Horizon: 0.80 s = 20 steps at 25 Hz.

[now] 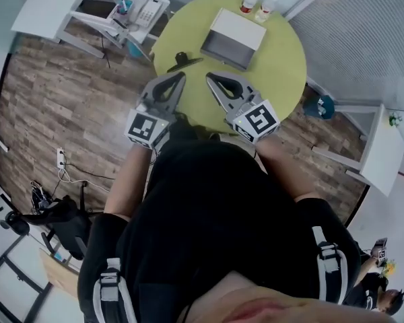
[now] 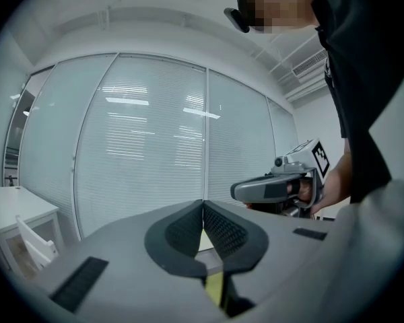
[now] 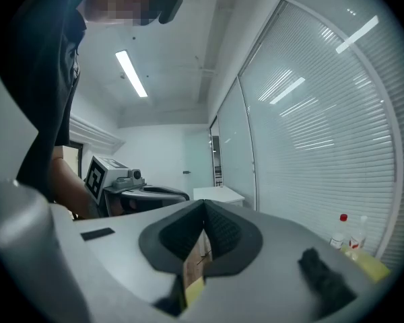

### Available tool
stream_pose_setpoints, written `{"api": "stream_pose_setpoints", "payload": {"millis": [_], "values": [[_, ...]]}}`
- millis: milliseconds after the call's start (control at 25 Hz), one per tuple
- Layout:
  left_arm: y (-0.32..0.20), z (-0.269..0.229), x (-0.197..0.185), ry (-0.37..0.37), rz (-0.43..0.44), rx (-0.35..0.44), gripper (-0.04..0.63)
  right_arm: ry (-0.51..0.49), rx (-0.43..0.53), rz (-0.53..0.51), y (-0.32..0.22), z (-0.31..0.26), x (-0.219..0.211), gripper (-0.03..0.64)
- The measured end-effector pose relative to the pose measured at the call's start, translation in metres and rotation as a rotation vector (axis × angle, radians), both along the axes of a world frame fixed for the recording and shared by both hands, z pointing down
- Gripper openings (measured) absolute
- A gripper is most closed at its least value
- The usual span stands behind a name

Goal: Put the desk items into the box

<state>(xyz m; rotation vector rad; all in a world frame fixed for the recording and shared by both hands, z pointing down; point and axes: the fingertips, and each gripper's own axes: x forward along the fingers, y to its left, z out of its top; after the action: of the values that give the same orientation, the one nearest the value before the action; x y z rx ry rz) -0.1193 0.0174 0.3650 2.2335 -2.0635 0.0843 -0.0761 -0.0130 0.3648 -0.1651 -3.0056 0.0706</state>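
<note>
Left tongs: my left tongs (image 1: 182, 75) are pressed together with nothing between the pads, held low over the near edge of the round yellow-green table (image 1: 283, 66) since I have no item to carry yet
Right tongs: my right tongs (image 1: 209, 77) are likewise closed and empty, just beside the left pair, both tips aimed across the table towards the work
Desk item: a small black desk item (image 1: 182, 61), perhaps a clip though it is too small to be sure, lies on the table just beyond my left tips, apart from them and outside the box
Box: the open white cardboard box (image 1: 234, 36) sits further across the table with its mouth up, ready to receive things; it looks empty
Bottles: two small clear bottles (image 1: 250, 1) stand upright at the far rim, behind the box
Judgement: the packing looks barely begun; I would need to spread one pair before taking the black item
</note>
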Motion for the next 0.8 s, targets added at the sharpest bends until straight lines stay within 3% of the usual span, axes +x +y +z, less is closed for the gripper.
{"api": "stream_pose_setpoints", "payload": {"millis": [800], "values": [[-0.065,0.086,-0.111,0.079,0.273,-0.099,0.012,0.160,-0.013,0.264,-0.050,0.071,-0.108,0.017]]}}
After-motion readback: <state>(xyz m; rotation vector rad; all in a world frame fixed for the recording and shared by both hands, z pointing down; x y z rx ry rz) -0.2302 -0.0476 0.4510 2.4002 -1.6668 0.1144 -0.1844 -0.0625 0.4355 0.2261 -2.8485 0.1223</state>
